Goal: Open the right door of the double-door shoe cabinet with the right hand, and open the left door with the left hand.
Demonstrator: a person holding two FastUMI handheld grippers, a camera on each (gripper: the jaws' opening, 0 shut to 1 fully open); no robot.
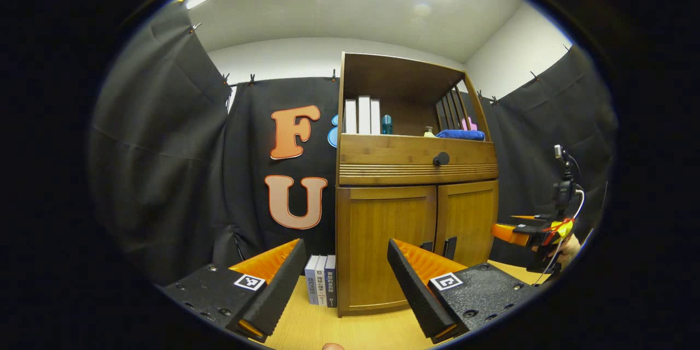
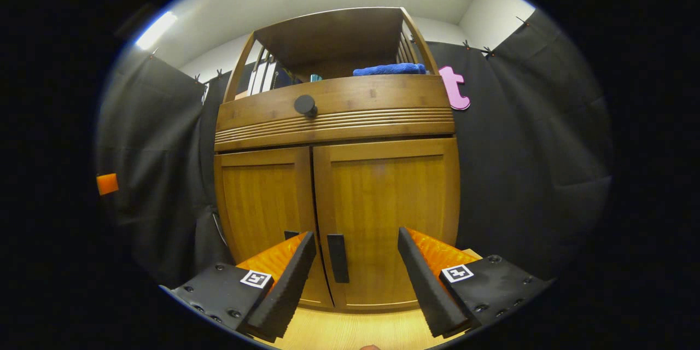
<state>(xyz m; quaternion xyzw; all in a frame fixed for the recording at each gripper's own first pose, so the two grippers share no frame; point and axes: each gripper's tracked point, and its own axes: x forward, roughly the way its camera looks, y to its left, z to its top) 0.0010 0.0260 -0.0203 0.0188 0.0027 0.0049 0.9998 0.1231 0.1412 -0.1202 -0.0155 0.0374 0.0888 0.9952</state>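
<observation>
Both fingers of the right gripper stand wide apart, holding nothing, just in front of the right door with its dark handle between them. Also the left gripper is open and empty, pointing at the left door. Both doors of the shoe cabinet are closed. It stands on the wooden surface, books beside it.

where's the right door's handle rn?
In the right gripper view the right door handle sits low on the right door, beside the seam with the left door, between the open right gripper fingers but untouched.
</observation>
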